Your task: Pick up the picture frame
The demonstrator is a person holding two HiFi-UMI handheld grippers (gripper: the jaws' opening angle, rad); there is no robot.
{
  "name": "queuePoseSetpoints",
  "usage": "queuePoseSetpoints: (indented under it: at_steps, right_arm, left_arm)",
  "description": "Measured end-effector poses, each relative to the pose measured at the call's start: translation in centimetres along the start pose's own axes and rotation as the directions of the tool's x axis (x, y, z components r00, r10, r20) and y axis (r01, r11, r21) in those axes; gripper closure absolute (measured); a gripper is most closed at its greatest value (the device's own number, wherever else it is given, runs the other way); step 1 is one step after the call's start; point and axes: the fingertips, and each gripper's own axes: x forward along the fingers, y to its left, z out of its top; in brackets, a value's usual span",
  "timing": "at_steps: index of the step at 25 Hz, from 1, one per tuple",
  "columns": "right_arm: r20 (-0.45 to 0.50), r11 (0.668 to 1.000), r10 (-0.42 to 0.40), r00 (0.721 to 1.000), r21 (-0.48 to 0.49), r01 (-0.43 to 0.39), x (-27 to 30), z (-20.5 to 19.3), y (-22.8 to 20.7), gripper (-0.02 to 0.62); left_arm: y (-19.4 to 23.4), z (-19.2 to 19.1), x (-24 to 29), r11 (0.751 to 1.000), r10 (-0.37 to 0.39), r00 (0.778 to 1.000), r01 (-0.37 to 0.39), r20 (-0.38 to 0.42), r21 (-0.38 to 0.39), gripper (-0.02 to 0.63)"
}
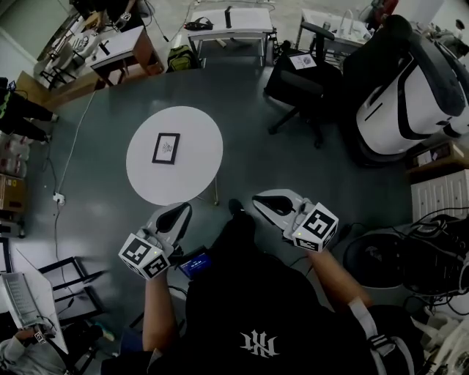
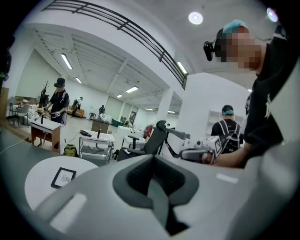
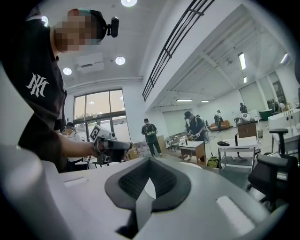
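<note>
A small black picture frame (image 1: 166, 148) lies flat near the middle of a round white table (image 1: 198, 172); it also shows in the left gripper view (image 2: 63, 177). My left gripper (image 1: 185, 210) hovers at the table's near edge, jaws shut and empty. My right gripper (image 1: 258, 198) is held right of the table, over the floor, also shut with nothing in it. In the left gripper view the closed jaws (image 2: 152, 159) fill the foreground; the right gripper view shows its own closed jaws (image 3: 149, 164) likewise.
A black office chair (image 1: 304, 88) stands beyond the table to the right, with a large white and black machine (image 1: 407, 91) behind it. Desks (image 1: 227, 22) line the far wall. Cables and boxes (image 1: 440, 234) crowd the right side. People stand in the background (image 3: 150, 136).
</note>
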Motion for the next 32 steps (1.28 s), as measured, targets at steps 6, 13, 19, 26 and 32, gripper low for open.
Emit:
queuePoseSetpoints:
  at_steps: [6, 13, 19, 26, 32]
  right_arm:
    - [-0.017, 0.999, -0.034, 0.999, 0.006, 0.034, 1.5, 1.0, -4.7, 0.595]
    - [-0.069, 0.999, -0.046, 0.997, -0.028, 0.044, 4.0, 3.8, -12.7, 0.595]
    - [-0.115, 0.999, 0.006, 0.993, -0.036, -0.010, 9.3, 7.2, -18.3, 0.595]
    - [-0.124, 0.999, 0.046, 0.991, -0.018, -0.048, 17.0, 9.0, -24.7, 0.595]
    - [-0.163, 0.975, 0.221, 0.962, 0.013, -0.222, 24.3, 8.2, -25.4, 0.595]
  left_arm:
    - [4.5, -0.2, 4.2, 0.995, -0.007, 0.999, 0.012, 0.050, -0.096, 0.603]
    - [11.5, 3.4, 9.9, 0.994, 0.015, 0.994, -0.003, 0.105, -0.114, 0.602]
    - [19.1, 7.8, 11.6, 0.982, 0.093, 0.977, -0.057, 0.193, -0.181, 0.603]
    - [25.4, 9.9, 11.7, 0.965, 0.193, 0.952, -0.140, 0.238, -0.222, 0.602]
    - [28.8, 7.5, 7.8, 0.910, 0.360, 0.910, -0.293, 0.207, -0.295, 0.602]
